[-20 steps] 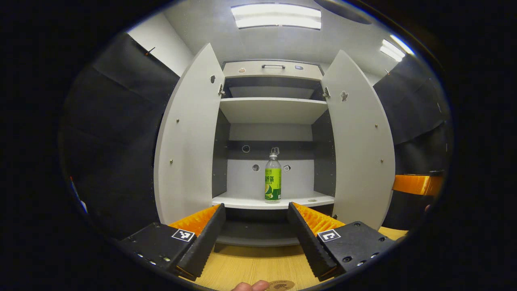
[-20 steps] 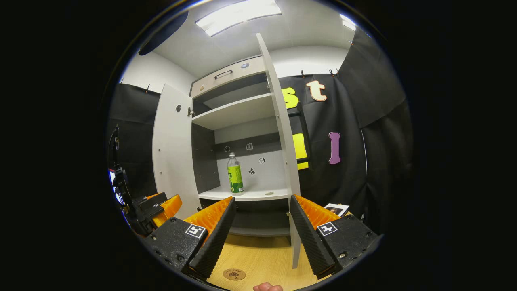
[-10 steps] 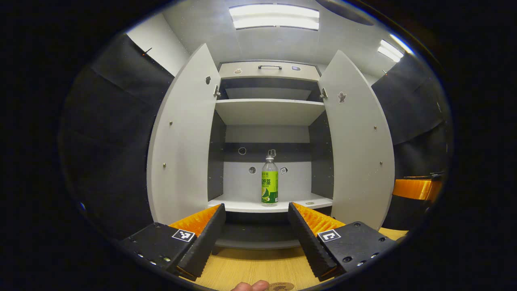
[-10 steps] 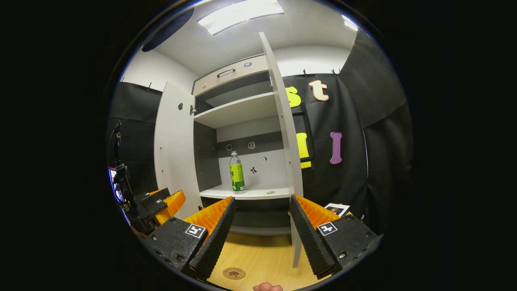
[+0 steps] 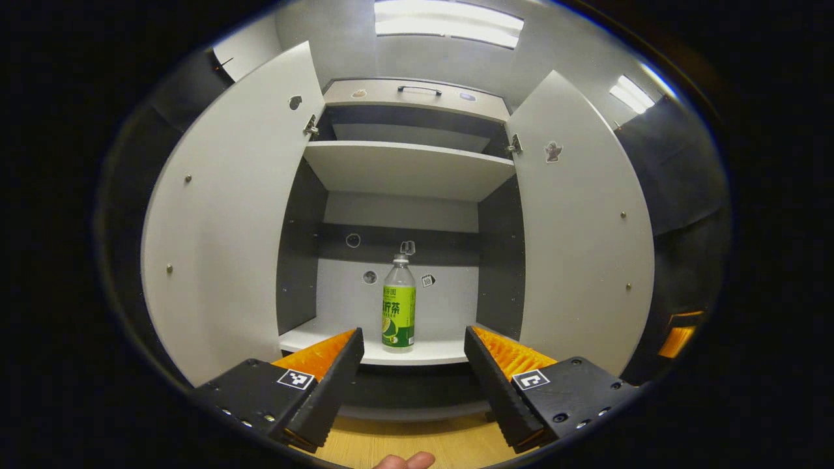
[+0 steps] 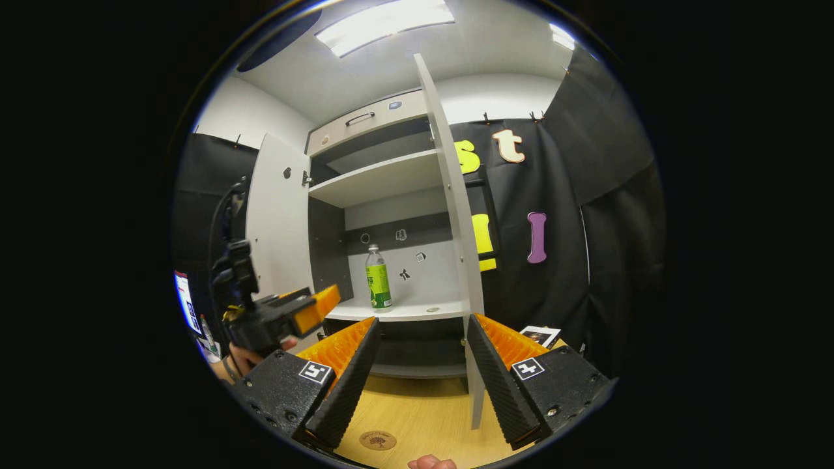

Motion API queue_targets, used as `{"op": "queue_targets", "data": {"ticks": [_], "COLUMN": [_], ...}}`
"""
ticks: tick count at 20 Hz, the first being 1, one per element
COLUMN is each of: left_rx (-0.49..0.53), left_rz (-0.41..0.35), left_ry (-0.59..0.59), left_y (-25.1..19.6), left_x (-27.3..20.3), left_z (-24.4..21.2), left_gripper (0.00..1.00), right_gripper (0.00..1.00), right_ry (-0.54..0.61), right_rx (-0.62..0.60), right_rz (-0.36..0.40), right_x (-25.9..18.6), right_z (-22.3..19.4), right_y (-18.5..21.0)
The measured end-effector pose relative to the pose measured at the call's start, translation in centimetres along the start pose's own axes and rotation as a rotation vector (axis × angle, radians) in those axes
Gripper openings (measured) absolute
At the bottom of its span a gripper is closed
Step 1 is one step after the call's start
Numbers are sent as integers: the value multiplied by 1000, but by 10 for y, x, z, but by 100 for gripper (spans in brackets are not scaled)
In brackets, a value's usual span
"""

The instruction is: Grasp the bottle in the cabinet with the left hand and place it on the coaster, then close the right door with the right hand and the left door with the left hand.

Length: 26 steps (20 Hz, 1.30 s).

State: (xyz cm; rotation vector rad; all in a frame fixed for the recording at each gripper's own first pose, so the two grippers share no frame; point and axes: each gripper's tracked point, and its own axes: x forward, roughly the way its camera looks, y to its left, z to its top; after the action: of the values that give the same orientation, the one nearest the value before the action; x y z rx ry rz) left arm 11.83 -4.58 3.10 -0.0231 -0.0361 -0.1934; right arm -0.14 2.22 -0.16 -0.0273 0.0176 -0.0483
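Left tool (image 5: 412,345), wide open and holding nothing, points at the bottle (image 5: 399,306) standing upright at centre frame on the cabinet's lower shelf (image 5: 306,336), where, in my judgement, an off-centre finger could knock this tall, narrow bottle over before closing.
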Motion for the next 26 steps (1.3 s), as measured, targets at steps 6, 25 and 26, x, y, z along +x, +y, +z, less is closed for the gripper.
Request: {"op": "queue_targets", "data": {"ticks": [6, 25, 26], "left_rx": [-9, 149, 142], "left_rz": [-10, 41, 42], "left_ry": [1, 60, 70], "left_y": [17, 42, 44], "left_x": [68, 231, 235], "left_z": [2, -49, -53], "left_gripper": [94, 95, 95], "right_gripper": [82, 82, 82], "right_ry": [-23, -49, -52], "right_rx": [-13, 1, 0], "right_rz": [-65, -254, -258], "right_x": [1, 4, 5], "right_z": [7, 15, 16], "right_y": [-16, -47, -48]}}
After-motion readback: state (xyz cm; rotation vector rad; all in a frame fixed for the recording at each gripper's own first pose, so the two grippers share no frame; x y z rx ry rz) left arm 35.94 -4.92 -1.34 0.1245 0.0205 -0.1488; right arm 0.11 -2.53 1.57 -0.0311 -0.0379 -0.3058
